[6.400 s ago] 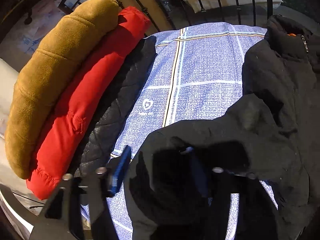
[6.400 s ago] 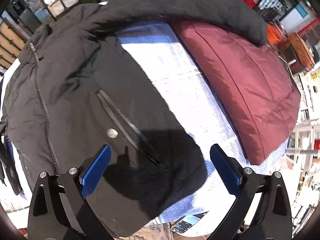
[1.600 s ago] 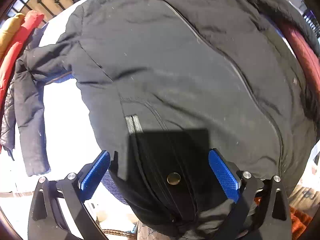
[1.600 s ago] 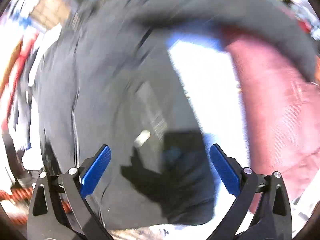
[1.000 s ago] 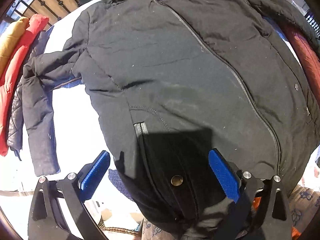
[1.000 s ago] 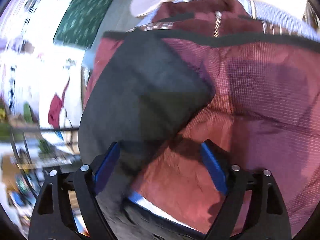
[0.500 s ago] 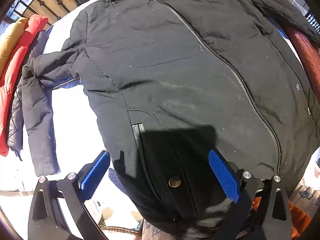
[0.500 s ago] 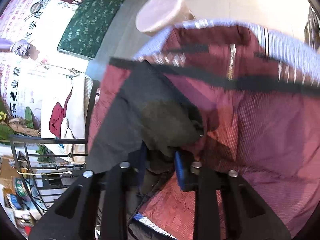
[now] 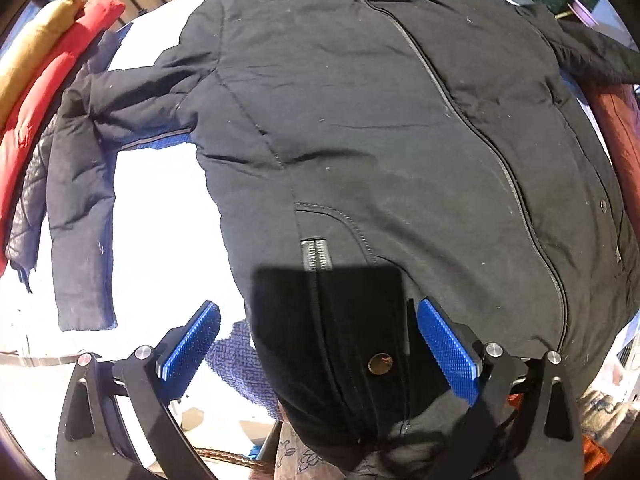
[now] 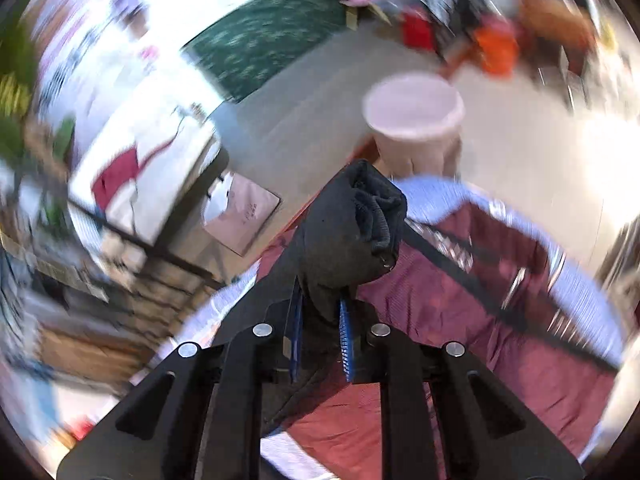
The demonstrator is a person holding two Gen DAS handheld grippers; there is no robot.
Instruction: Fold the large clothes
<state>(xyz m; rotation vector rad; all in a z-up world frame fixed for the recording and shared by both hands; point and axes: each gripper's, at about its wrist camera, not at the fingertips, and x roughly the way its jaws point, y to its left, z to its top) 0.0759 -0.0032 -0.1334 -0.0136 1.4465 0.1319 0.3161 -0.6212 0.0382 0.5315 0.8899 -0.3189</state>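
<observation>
Right gripper (image 10: 322,318) just been closing, now pinched tight on black sleeve cuff (image 10: 360,224), lifted above dark red coat (image 10: 460,340). Rest of that view blurry; room behind hard to make out. Left gripper (image 9: 318,344) wide apart, hangs over black coat (image 9: 380,140), pinching nothing. Coat lies spread flat, zip up, on worktop (image 9: 160,220). Own shadow hides coat hem. Worktop too bright, pattern lost. Red coat (image 9: 48,76) and yellow-brown coat (image 9: 28,52) cut off at left edge.

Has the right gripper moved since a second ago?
Yes. The right gripper, its fingers just closed on the black sleeve cuff, has lifted away from the maroon jacket, which now sits lower and smaller, with the floor and pink stool in view.
</observation>
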